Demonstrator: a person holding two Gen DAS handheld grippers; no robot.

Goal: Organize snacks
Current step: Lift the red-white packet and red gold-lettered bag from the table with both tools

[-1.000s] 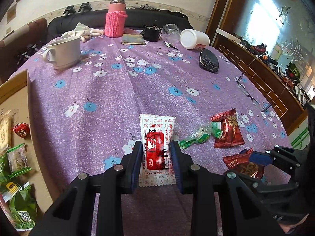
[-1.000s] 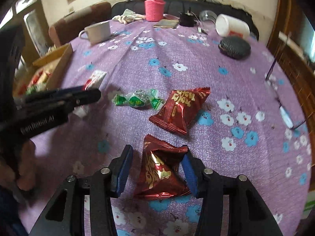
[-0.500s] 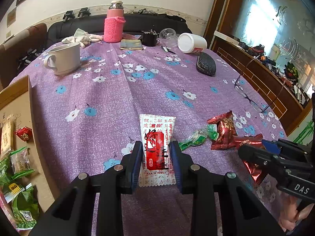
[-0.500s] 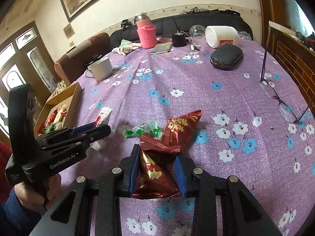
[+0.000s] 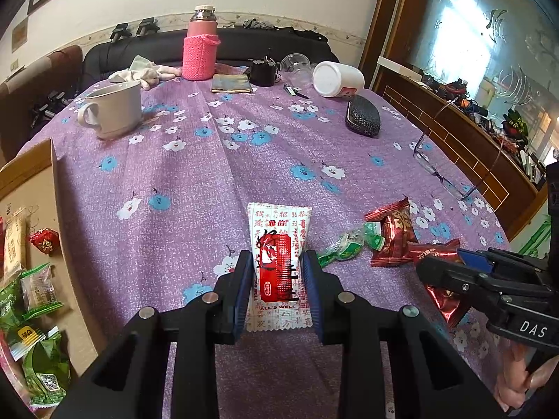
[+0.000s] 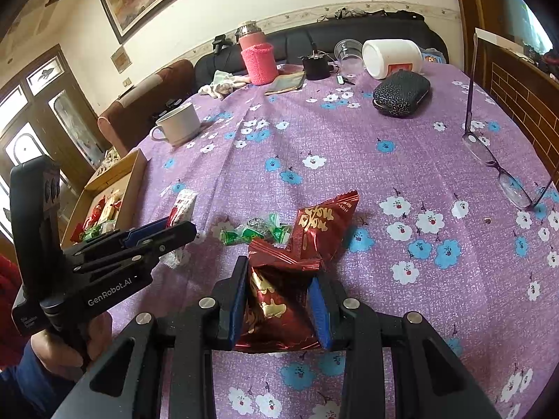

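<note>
My left gripper (image 5: 277,265) is shut on a white and red snack packet (image 5: 278,262) and holds it over the purple tablecloth. My right gripper (image 6: 281,286) is shut on a dark red foil snack bag (image 6: 277,302), lifted off the cloth; it shows at the right of the left wrist view (image 5: 443,291). A second red foil bag (image 6: 323,225) and a green wrapped candy (image 6: 256,232) lie on the cloth just beyond. A cardboard box (image 5: 31,174) with several snacks sits at the left edge.
A white mug (image 5: 113,113), a pink flask (image 5: 201,49), a tipped white jar (image 5: 337,78), a black case (image 5: 361,118) and glasses (image 5: 443,171) stand farther back on the table (image 5: 209,181). A black sofa lies behind.
My right gripper closed on the dark red bag and lifted it off the cloth. My left gripper stayed shut on the white packet and rose slightly.
</note>
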